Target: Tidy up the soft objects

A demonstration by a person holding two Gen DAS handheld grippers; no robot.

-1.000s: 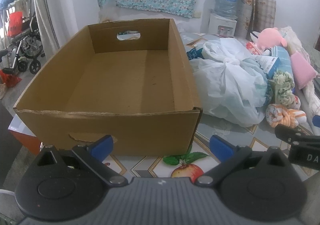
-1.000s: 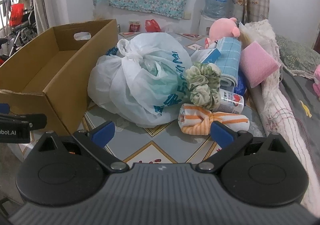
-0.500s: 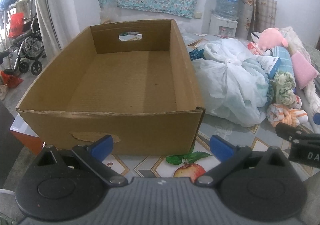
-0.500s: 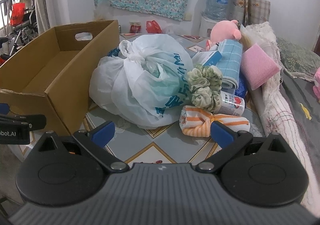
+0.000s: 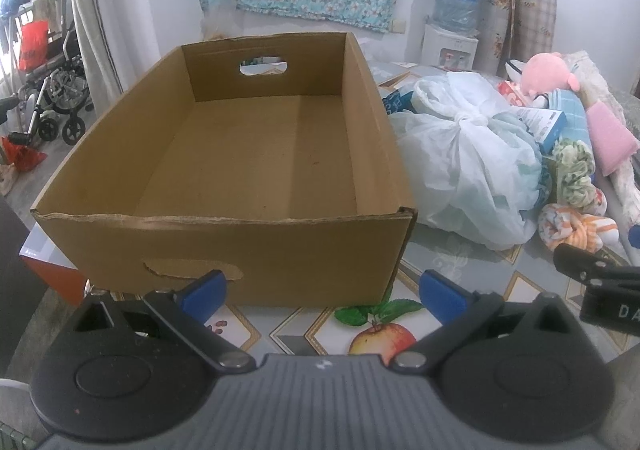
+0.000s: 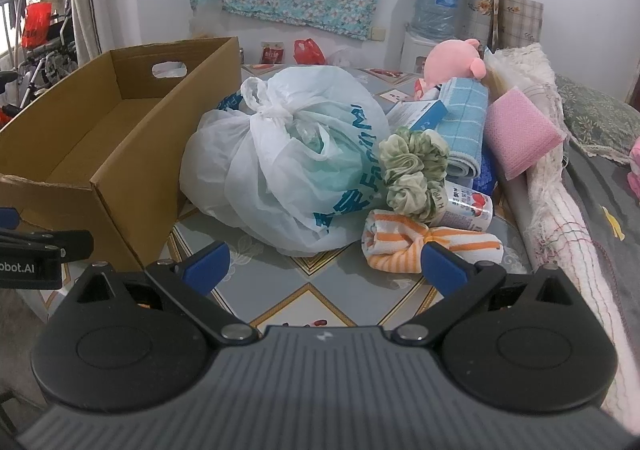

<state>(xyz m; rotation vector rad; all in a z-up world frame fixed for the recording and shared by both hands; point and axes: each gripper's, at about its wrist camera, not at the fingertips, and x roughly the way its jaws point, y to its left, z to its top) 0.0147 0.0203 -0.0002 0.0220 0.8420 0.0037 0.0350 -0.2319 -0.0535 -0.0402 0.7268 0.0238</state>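
Observation:
An empty cardboard box (image 5: 240,154) stands on the table, also in the right wrist view (image 6: 132,154). Right of it lies a tied white plastic bag (image 6: 288,170) (image 5: 468,166). Beside the bag are a green scrunchie (image 6: 414,170), an orange-striped knotted cloth (image 6: 424,242), a blue checked towel (image 6: 464,126), a pink cloth (image 6: 520,134) and a pink plush toy (image 6: 452,62). My left gripper (image 5: 322,290) is open and empty, just before the box's near wall. My right gripper (image 6: 324,262) is open and empty, short of the bag and striped cloth.
A small can (image 6: 468,206) and a blue-white carton (image 6: 420,112) lie among the soft things. A rolled quilt (image 6: 560,186) runs along the table's right side. A wheelchair (image 5: 52,90) stands at the far left. A water dispenser (image 5: 452,30) stands by the back wall.
Both views have shifted slightly: the box and the pile sit a little lower and farther. Both grippers stay open and empty.

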